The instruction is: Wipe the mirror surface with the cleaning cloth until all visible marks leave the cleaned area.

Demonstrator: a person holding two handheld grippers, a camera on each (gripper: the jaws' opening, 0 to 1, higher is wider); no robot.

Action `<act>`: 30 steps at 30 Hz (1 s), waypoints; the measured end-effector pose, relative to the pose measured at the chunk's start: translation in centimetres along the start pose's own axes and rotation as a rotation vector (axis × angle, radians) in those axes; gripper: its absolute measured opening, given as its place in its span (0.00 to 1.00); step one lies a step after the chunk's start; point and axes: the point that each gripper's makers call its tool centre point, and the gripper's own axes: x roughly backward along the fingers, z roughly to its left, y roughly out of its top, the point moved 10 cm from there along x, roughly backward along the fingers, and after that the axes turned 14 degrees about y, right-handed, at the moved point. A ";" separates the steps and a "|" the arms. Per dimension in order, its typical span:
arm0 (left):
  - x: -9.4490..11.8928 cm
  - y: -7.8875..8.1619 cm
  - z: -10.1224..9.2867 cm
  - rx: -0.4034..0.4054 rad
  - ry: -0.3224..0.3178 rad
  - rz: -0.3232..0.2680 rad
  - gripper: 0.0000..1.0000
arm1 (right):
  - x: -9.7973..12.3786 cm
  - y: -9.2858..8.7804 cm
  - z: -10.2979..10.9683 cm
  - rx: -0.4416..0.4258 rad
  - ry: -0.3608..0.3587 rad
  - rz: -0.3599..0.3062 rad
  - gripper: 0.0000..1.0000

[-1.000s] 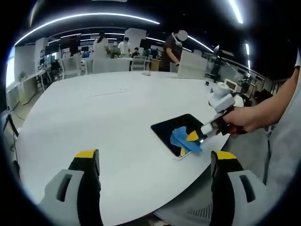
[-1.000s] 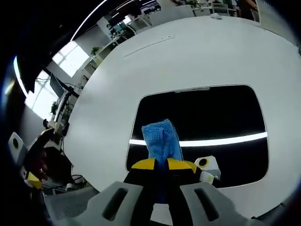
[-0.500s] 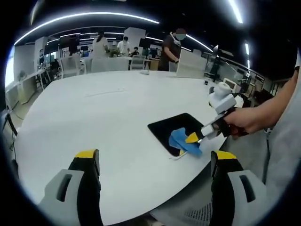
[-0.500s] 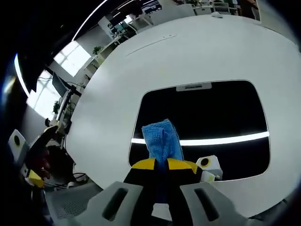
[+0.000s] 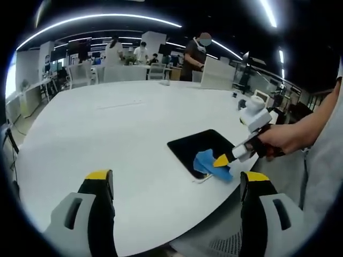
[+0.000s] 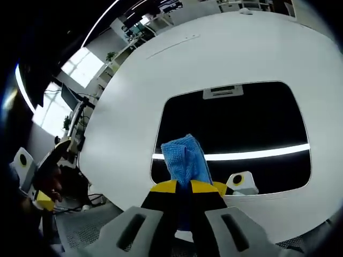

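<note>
Blue cleaning cloth clamped in my right gripper, pressed on dark mirror nr its edge; left gripper jaws spread wide, holding nothing

Blue cloth on dark mirror

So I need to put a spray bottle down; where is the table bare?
The white table is bare from the mirror to its far edge. The near edge is crowded: the right gripper presses the blue cloth onto the mirror.
</note>
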 end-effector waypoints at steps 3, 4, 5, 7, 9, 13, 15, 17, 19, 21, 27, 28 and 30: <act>0.0 0.0 -0.1 -0.001 -0.002 -0.001 0.99 | 0.0 0.0 0.0 0.005 0.000 -0.001 0.01; 0.0 0.0 -0.1 -0.002 -0.002 -0.001 0.99 | 0.0 0.0 0.0 0.005 0.000 -0.001 0.01; 0.0 0.0 -0.1 -0.003 -0.002 -0.001 0.99 | 0.0 0.0 0.0 0.007 0.001 -0.002 0.02; 0.0 0.0 0.0 -0.004 -0.002 0.000 0.99 | 0.0 0.0 0.0 0.007 0.001 -0.002 0.02; 0.1 0.0 0.0 -0.003 0.000 0.000 0.99 | 0.0 0.0 -0.1 -0.001 0.002 -0.005 0.01; 0.1 -0.1 0.0 -0.004 0.000 0.001 0.99 | 0.0 0.0 -0.2 0.004 0.003 -0.004 0.01; 0.1 -0.1 -0.1 -0.003 0.000 0.001 0.99 | 0.1 0.0 -0.1 0.003 0.003 -0.006 0.01; 0.2 -0.1 -0.2 -0.003 -0.001 0.001 0.99 | 0.2 0.0 -0.1 0.003 0.003 -0.007 0.01; 0.2 -0.1 -0.3 -0.005 -0.002 0.002 0.99 | 0.4 0.0 -0.2 0.001 0.003 -0.009 0.01; 0.2 -0.1 -0.3 -0.005 -0.003 0.002 0.99 | 0.5 0.1 -0.4 -0.007 0.005 -0.012 0.01; 0.4 -0.1 -0.3 -0.009 0.003 0.002 0.99 | 1.4 0.0 -1.5 -0.046 0.007 -0.033 0.02; 0.4 -0.1 -0.3 -0.008 0.004 0.002 0.99 | 1.7 0.0 -1.7 -0.051 0.005 -0.037 0.02; 0.4 -0.1 -0.3 -0.006 0.006 0.002 0.99 | 1.9 0.0 -2.1 -0.063 0.005 -0.045 0.02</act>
